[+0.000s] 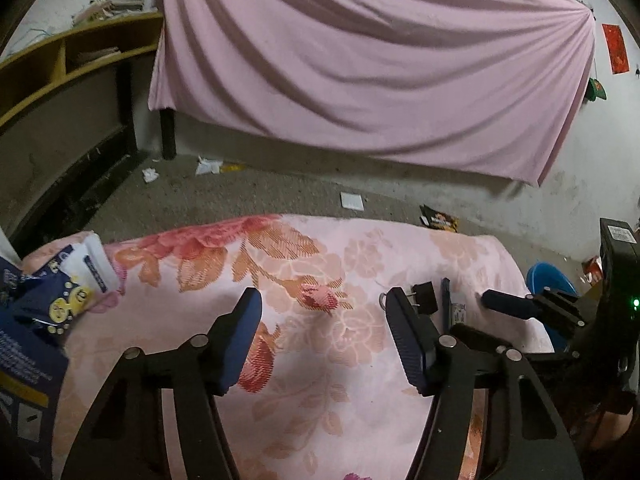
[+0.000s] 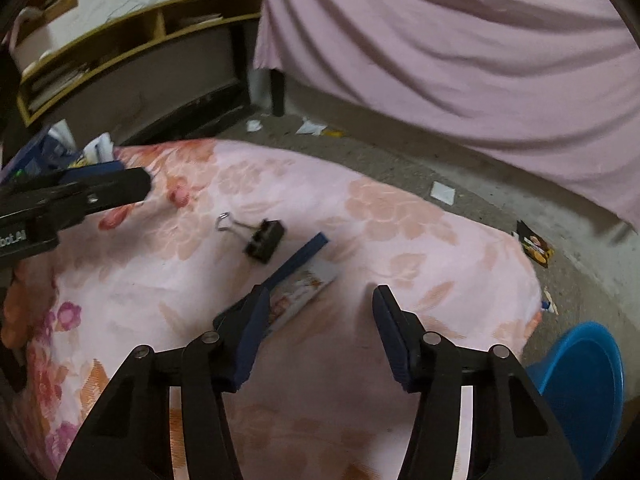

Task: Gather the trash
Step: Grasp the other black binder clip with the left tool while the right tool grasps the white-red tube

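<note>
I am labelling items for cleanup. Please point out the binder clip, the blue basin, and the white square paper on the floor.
binder clip [image 2: 265,241], right wrist view, black body.
blue basin [image 2: 588,376], right wrist view, inner wall.
white square paper [image 1: 352,201], left wrist view, centre.

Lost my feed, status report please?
Both grippers, left and right, open, empty, above the bed. Wrapper and clip untouched. Nothing in the way.
</note>
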Tool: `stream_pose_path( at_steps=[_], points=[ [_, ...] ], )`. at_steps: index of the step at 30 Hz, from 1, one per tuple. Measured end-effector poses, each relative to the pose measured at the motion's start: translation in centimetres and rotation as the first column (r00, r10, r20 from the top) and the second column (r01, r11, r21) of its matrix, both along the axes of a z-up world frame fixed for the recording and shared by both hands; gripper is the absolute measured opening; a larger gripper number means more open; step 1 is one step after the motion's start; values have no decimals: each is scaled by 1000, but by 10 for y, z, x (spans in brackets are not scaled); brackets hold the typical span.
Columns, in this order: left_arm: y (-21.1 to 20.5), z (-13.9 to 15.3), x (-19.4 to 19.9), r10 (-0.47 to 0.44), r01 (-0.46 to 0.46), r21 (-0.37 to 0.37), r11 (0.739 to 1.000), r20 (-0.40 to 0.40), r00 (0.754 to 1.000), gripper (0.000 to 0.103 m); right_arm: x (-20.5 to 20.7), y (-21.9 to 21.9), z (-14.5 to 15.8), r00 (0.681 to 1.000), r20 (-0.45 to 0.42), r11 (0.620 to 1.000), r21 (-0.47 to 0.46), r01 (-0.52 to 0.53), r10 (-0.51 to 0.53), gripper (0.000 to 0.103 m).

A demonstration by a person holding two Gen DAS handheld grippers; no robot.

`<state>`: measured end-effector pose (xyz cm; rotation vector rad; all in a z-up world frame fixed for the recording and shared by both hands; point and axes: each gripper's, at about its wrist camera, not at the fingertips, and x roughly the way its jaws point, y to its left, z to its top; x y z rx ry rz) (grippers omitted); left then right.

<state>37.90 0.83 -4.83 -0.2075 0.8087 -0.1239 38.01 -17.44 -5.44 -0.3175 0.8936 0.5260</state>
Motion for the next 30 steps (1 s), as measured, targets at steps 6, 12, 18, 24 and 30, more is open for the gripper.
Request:
stream_pose_path(
  at_steps=[6, 12, 18, 24, 30],
  points=[
    [-3, -12, 13, -37, 36, -16, 999, -61, 997, 58, 3, 9, -7, 999, -37, 999, -28, -29, 28, 52],
    [-22, -14, 21, -101, 99, -17, 995, -92, 991, 58, 7, -6, -4, 999, -50, 1000, -16, -11, 10, 19],
    [-47, -20, 33, -178, 177, -16, 984, -130, 975, 49, 5, -23, -4, 1000, -18, 999, -49, 9, -10, 3],
    [-70, -23, 49, -230, 228, -28, 973, -143, 963, 46, 4, -31, -5, 1000, -5, 1000, -27, 7, -8, 3],
    [-85, -28, 62, -237, 242, 14, 970, -163, 958, 41, 1, -41, -8, 1000, 9, 1000, -4, -1, 1, 3]
  ],
)
